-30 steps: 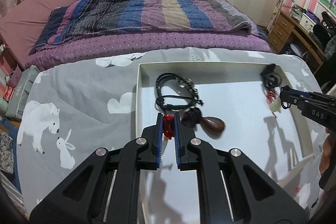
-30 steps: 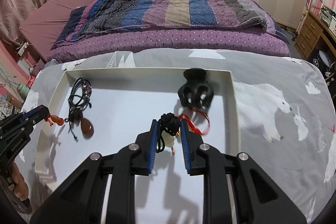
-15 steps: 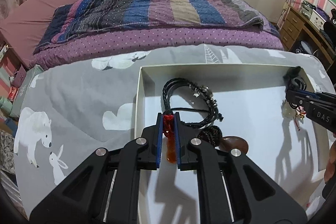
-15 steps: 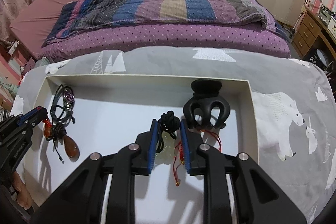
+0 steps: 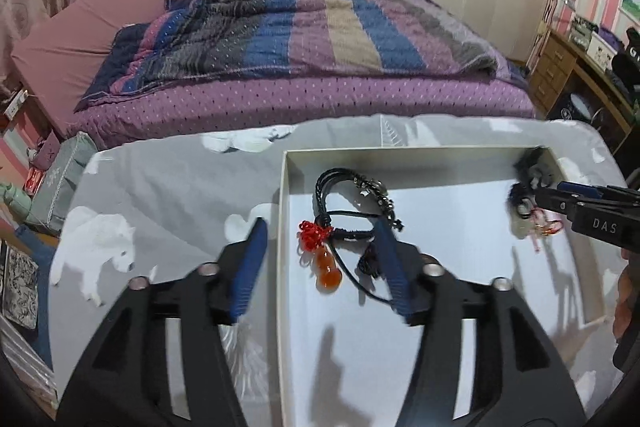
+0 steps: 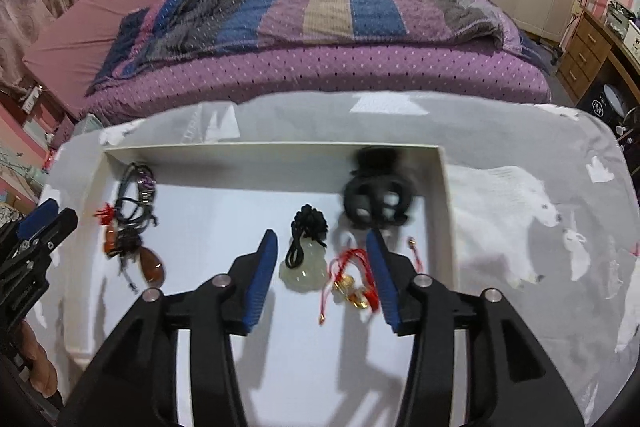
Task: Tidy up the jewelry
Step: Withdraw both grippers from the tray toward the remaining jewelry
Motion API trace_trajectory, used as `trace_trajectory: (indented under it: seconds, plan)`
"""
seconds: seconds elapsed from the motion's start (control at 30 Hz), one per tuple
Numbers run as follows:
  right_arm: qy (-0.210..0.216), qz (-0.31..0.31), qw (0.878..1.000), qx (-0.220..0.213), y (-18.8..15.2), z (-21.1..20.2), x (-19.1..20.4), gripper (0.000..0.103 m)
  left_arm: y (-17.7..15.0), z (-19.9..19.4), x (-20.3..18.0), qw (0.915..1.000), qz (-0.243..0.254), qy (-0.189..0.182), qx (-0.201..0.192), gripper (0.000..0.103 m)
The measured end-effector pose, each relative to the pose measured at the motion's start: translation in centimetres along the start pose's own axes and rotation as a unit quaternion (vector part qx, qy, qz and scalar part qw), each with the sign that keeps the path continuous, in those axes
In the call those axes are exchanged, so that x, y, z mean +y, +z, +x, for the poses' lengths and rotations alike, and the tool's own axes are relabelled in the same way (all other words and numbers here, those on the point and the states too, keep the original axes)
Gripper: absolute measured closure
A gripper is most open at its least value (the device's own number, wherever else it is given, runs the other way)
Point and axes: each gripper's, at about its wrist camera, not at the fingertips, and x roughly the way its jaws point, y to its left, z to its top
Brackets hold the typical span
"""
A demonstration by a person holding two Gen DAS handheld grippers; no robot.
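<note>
Both grippers, clamped on pendants a second ago, have let go. Blur smears the black hair claw (image 6: 374,197) in the white tray's (image 5: 282,267) far right corner. Opening, the left gripper (image 5: 318,261) straddles the tray wall, the orange gourd pendant (image 5: 328,267) lying free between its jaws. Likewise opening, the right gripper (image 6: 322,271) frames the pale jade pendant (image 6: 302,267), untouched on the tray floor.

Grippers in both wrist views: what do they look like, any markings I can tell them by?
Both are matte black two-finger tools with triangular cut-outs, silver round pivot bolts and ribbed blue pads. The left gripper and right gripper look alike; white "DAS" lettering shows on the right one's side in the left wrist view.
</note>
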Motion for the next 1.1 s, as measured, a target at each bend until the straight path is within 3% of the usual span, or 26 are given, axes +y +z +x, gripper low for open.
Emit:
trace_trajectory:
  seconds: [0.03,0.1,0.3,0.53,0.67,0.83,1.0,1.1]
  plan:
    - [0.002,0.000,1.000,-0.007,-0.4,-1.3,-0.3,0.049,-0.2,-1.0,0.3,1.0000,-0.006,-0.004,-0.005,0.038]
    - [0.002,-0.004,1.000,-0.023,-1.2,-3.4,-0.7,0.044,-0.9,-3.3,0.8,0.9997,-0.018,-0.009,-0.017,0.021]
    - [-0.011,-0.029,0.998,-0.063,-4.9,-10.0,-1.8,0.026,-4.8,-10.1,1.4,0.9990,-0.015,0.009,-0.040,0.004]
    - [-0.021,-0.042,0.995,-0.083,-10.4,-15.6,-3.7,0.022,-9.7,-15.8,1.3,0.9985,-0.009,0.011,-0.054,0.003]
    - [-0.026,-0.042,0.994,-0.095,-13.5,-17.8,-5.0,0.009,-13.0,-18.4,1.0,0.9979,-0.014,-0.011,-0.062,0.003]
    - [-0.039,-0.033,0.993,-0.104,-17.3,-19.4,-6.8,0.009,-16.9,-19.6,-0.6,0.9972,0.010,0.020,-0.072,0.003]
    - [-0.065,-0.032,0.992,-0.102,-20.3,-20.4,-7.9,0.009,-19.6,-20.7,-1.4,0.9981,0.005,-0.018,-0.059,0.003]
    - [-0.070,-0.029,0.992,-0.103,-22.0,-21.4,-8.6,0.002,-20.6,-21.2,-1.6,0.9987,0.000,-0.022,-0.046,0.003]
